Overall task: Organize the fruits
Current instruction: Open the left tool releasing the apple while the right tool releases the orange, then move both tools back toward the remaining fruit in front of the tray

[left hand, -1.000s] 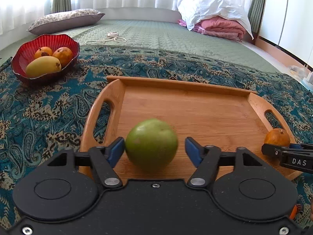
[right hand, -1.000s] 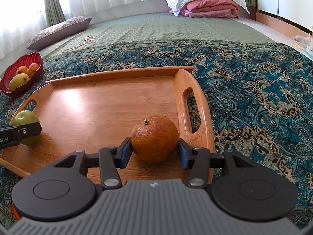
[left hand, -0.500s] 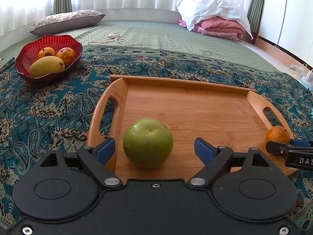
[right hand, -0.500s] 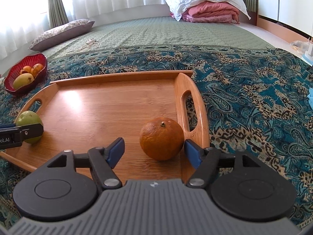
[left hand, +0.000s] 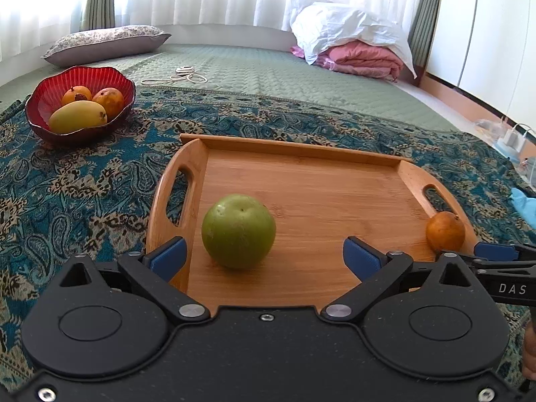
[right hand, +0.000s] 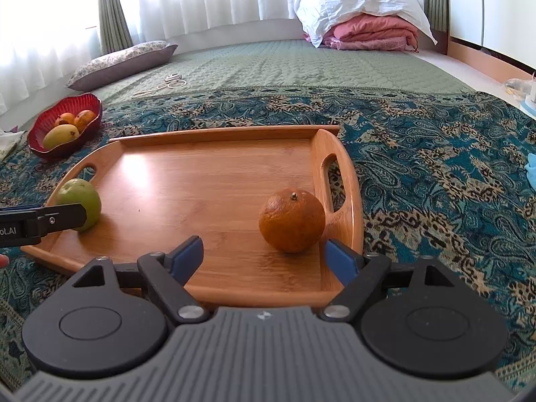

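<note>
A green apple (left hand: 238, 231) rests on the wooden tray (left hand: 301, 181) near its left handle. My left gripper (left hand: 264, 258) is open, just behind the apple and apart from it. An orange (right hand: 292, 221) rests on the tray (right hand: 214, 174) by its right handle. My right gripper (right hand: 266, 256) is open, just short of the orange and not touching it. The apple also shows in the right wrist view (right hand: 79, 202), and the orange in the left wrist view (left hand: 445, 230).
A red bowl (left hand: 43, 97) with a mango and two orange fruits stands at the far left on the patterned blue cloth (left hand: 83, 181). A pillow (left hand: 104, 43), a coiled cord (left hand: 184, 75) and piled bedding (left hand: 351, 47) lie further back.
Both grippers have opened wide and drawn back. The apple and the orange, earlier between the pads, now sit free on the tray.
</note>
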The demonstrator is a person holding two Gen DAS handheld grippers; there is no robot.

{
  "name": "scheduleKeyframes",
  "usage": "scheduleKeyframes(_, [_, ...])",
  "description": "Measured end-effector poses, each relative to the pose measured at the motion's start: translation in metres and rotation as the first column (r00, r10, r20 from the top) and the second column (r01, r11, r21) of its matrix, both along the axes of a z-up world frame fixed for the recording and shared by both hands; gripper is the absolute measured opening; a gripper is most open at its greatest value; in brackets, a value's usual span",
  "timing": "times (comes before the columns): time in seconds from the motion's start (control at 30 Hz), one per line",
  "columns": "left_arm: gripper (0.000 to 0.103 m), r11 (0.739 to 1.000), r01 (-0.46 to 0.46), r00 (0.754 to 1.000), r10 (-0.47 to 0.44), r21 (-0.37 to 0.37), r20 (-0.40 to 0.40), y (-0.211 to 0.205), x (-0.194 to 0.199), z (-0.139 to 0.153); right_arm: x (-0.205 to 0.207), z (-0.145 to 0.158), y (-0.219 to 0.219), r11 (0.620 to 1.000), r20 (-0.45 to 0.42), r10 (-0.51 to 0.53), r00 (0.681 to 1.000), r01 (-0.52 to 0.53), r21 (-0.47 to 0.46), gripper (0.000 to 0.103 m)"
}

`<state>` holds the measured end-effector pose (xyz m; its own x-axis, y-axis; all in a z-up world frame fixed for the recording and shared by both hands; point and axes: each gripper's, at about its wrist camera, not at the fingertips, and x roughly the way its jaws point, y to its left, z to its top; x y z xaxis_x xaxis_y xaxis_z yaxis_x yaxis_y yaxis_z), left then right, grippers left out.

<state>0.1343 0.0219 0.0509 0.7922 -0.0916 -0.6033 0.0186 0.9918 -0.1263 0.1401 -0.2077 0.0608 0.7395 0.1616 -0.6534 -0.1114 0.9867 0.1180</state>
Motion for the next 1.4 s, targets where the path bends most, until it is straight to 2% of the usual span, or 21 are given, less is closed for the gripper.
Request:
scheduleKeyframes(0.4, [0.103,0.999,0.04,0.998,-0.038,-0.025,0.055,-0.004,-0.037,0.01,-0.029,0.007,0.006,0.999,0.052,0.038,0.998,-0.038,0.002,0.092])
scheduleKeyframes(1.13, [0.103,0.99,0.136,0.983,-0.138,0.024,0.123,-0.017,-0.09,0.003,-0.096,0.006,0.03,0.98,0.194,0.142,0.971,-0.11,-0.165,0.096])
scheduleKeyframes(1.4, [0.103,0.985,0.168,0.979,-0.172,0.047,0.111,-0.021,-0.101,-0.005,-0.109,0.002,0.024,0.986,0.197,0.117,0.973,-0.091,-0.137,0.096])
